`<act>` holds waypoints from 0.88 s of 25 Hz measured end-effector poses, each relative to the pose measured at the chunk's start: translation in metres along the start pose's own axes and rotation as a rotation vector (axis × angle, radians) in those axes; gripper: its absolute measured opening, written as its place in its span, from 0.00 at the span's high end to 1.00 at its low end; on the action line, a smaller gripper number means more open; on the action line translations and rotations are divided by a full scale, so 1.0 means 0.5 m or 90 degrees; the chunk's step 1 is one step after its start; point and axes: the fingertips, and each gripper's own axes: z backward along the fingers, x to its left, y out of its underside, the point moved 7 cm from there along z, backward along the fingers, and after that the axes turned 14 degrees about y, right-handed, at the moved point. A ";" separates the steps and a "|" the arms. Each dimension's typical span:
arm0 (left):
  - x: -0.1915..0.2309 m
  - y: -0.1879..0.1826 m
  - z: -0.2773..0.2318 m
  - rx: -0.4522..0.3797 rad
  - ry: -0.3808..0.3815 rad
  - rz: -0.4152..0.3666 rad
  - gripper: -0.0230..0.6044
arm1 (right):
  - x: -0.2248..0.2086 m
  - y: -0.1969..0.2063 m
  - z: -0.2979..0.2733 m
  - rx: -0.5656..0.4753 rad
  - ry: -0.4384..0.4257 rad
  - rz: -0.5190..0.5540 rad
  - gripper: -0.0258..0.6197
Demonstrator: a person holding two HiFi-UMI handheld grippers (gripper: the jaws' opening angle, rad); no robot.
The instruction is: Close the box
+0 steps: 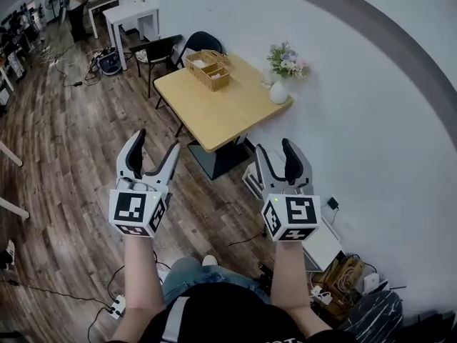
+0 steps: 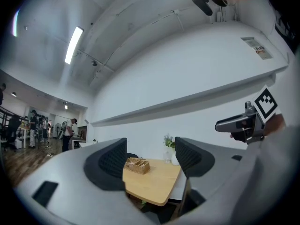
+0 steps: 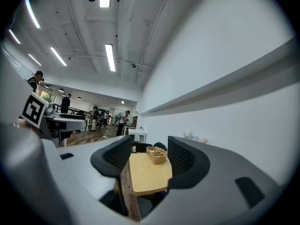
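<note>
On the wooden table [image 1: 221,116] I see a white vase [image 1: 278,91] of flowers at the wall-side edge; a black chair [image 1: 158,50] stands off its far corner.

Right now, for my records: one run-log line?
left claw: open, empty | right claw: open, empty | box: open, on table, untouched

We see a white wall [image 1: 343,84] beside a wooden table [image 1: 221,113] on a plank floor [image 1: 71,148], a black chair [image 1: 203,41] behind it, a white desk [image 1: 132,11] further off, and strip lights [image 3: 110,56] overhead
</note>
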 end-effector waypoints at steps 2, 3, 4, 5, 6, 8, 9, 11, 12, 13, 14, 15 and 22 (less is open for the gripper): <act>0.003 0.019 -0.018 0.008 -0.001 0.005 0.47 | 0.000 0.016 -0.019 0.004 -0.006 0.012 0.57; 0.005 0.028 -0.028 0.012 0.000 0.009 0.47 | -0.003 0.027 -0.028 0.009 -0.007 0.016 0.57; 0.007 0.037 -0.039 0.015 0.002 0.013 0.47 | -0.008 0.037 -0.036 0.014 -0.006 0.018 0.57; 0.009 0.044 -0.049 0.017 0.006 0.017 0.47 | -0.013 0.046 -0.045 0.020 -0.006 0.017 0.57; 0.012 0.049 -0.058 0.018 0.008 0.019 0.47 | -0.018 0.053 -0.052 0.027 -0.005 0.015 0.57; 0.021 0.055 -0.073 0.017 0.010 0.020 0.47 | -0.024 0.064 -0.067 0.037 -0.003 0.012 0.57; 0.027 0.057 -0.081 0.014 0.009 0.021 0.47 | -0.026 0.068 -0.076 0.040 -0.003 0.013 0.57; 0.040 0.064 -0.099 0.008 0.009 0.026 0.47 | -0.028 0.077 -0.097 0.047 -0.005 0.017 0.57; 0.047 0.070 -0.110 0.008 0.011 0.029 0.47 | -0.028 0.082 -0.108 0.049 -0.006 0.020 0.57; 0.054 0.076 -0.122 0.009 0.014 0.031 0.47 | -0.029 0.087 -0.121 0.051 -0.006 0.021 0.57; 0.062 0.083 -0.135 0.011 0.017 0.031 0.47 | -0.029 0.090 -0.134 0.052 -0.005 0.022 0.57; 0.072 0.089 -0.149 0.013 0.020 0.031 0.47 | -0.029 0.094 -0.149 0.052 -0.003 0.022 0.57; 0.188 0.131 -0.251 0.020 0.032 0.025 0.47 | 0.000 0.118 -0.301 0.055 0.005 0.014 0.57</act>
